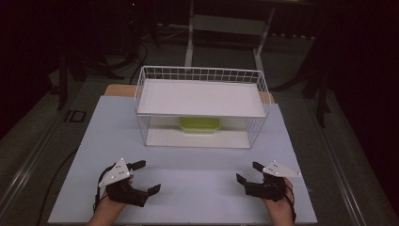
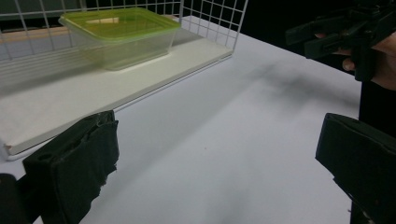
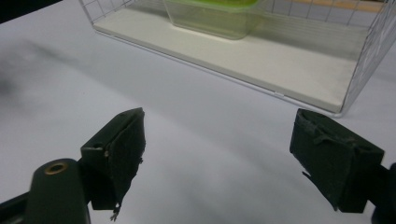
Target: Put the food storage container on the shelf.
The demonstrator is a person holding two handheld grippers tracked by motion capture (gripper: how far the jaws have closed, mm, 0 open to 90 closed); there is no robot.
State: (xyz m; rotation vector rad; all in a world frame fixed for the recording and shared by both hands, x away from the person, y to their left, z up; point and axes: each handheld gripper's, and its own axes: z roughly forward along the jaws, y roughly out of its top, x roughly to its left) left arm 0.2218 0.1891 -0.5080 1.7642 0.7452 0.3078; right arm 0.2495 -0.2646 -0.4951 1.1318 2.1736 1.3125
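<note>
High view first: we see the pale table [image 1: 188,188] reaching from our side toward a dark room. On its far half stands a white wire rack [image 1: 201,107] with two white shelves, its open front facing us. On the lower shelf [image 1: 197,138], under the upper one and toward the back, sits a clear container with a green lid [image 1: 200,125]. The left gripper view shows that container [image 2: 119,39] resting flat on the lower shelf [image 2: 70,93], wire mesh behind it.

Nearer us, well apart from the rack, we hold the left gripper [image 1: 147,177] over the table's near left. Its jaws stand wide apart with nothing between them, which its own view confirms [image 2: 215,163]. The right gripper [image 1: 248,172] hovers at the near right, likewise spread and empty [image 3: 217,158], pointing toward the rack's front edge.
</note>
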